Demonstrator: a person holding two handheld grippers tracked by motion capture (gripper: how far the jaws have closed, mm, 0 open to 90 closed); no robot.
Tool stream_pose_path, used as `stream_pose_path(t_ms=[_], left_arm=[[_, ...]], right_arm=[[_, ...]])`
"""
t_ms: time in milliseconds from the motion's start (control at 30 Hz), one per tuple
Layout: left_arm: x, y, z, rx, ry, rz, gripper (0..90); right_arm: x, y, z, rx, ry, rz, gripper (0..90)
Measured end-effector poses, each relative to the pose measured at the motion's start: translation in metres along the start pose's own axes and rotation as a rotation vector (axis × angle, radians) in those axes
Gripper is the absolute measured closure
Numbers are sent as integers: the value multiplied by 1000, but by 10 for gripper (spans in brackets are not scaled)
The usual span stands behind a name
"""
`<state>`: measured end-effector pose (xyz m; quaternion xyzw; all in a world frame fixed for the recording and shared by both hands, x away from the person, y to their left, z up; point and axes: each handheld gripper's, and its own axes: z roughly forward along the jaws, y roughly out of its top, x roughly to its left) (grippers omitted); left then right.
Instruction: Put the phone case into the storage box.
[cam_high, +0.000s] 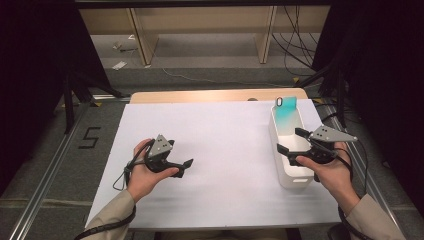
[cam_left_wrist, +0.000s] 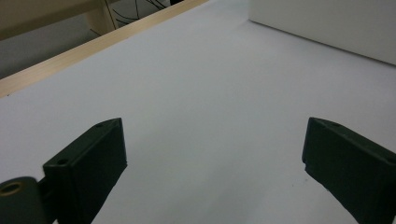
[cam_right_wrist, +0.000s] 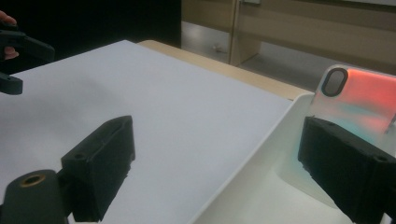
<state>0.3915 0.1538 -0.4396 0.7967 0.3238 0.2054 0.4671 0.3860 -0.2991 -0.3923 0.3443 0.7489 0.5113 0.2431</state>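
Your right gripper (cam_high: 292, 141) hangs released over the white bin (cam_high: 282, 131); the phone case (cam_high: 286, 116) leans at its twelve o'clock, untouched. Your left gripper (cam_high: 185, 167) is released too.

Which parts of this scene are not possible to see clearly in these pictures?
- Lower part of the phone case: high view, hidden inside the white bin.
- Right edge of the phone case: right gripper view, cut by the frame; its base is behind a tool jaw.
- Near end of the bin's inside: high view, covered by the right tool and hand.
- White bin: left gripper view, cut by the frame's top.
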Motion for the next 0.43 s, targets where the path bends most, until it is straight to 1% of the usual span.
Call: stream_pose_path(t_ms=[433], left_arm=[[0, 0, 0, -5, -1, -5, 61]], right_arm=[[-1, 0, 0, 2, 3, 3, 114]])
